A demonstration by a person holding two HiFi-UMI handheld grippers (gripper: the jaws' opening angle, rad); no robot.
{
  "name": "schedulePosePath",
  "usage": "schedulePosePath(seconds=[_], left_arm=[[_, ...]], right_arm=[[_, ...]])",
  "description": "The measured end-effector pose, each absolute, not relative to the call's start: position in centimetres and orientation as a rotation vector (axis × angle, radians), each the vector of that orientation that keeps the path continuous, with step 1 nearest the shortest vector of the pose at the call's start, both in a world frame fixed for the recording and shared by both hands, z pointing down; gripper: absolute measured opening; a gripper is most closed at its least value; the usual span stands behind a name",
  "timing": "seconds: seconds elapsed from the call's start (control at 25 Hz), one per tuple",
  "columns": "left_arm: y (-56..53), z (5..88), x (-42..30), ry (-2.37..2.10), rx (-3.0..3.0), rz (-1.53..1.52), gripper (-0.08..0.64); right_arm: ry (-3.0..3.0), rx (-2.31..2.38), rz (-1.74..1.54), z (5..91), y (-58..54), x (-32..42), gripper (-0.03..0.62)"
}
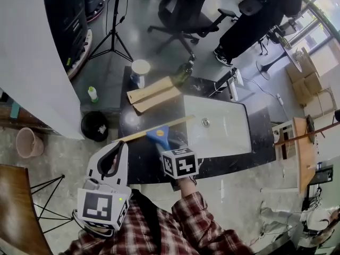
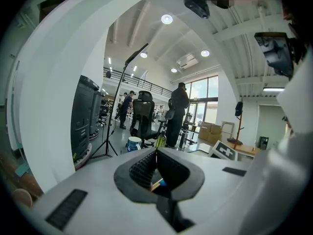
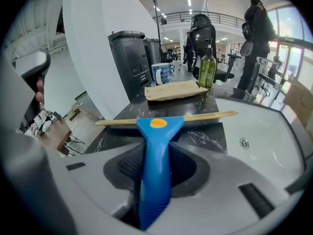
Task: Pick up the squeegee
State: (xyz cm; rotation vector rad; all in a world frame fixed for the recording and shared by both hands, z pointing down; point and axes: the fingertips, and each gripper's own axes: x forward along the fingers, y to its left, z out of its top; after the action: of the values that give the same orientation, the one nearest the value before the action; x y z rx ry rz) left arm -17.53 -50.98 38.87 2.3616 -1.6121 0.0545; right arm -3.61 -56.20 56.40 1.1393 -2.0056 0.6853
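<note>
The fingers (image 3: 128, 166) of the right gripper (image 3: 155, 156) are clamped on the blue plastic handle of the squeegee (image 3: 157, 127). Its long tan blade bar stretches crosswise over the black marbled tabletop (image 1: 142, 161), one end reaching the rim of the white sink (image 1: 226, 129). Whether the blade touches the tabletop cannot be told. The left gripper (image 2: 156, 153) hovers at the tabletop's near left corner, its fingers (image 2: 139, 169) pressed together on nothing.
</note>
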Motion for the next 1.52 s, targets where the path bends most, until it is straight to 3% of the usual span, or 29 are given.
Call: schedulePosePath(seconds=[0.96, 1.52], left_arm=[[-51.5, 31.9, -14.8, -1.585, 2.566, 0.015, 0.012], [-52.3, 30.4, -15.1, -1.625, 2.579, 0.022, 0.011]], right_arm=[[-2.426, 1.577, 0.361, 33.6, -56.3, 2.8, 0.135], [-2.581, 1.621, 0.150, 27.5, -52.1, 2.3, 0.135]])
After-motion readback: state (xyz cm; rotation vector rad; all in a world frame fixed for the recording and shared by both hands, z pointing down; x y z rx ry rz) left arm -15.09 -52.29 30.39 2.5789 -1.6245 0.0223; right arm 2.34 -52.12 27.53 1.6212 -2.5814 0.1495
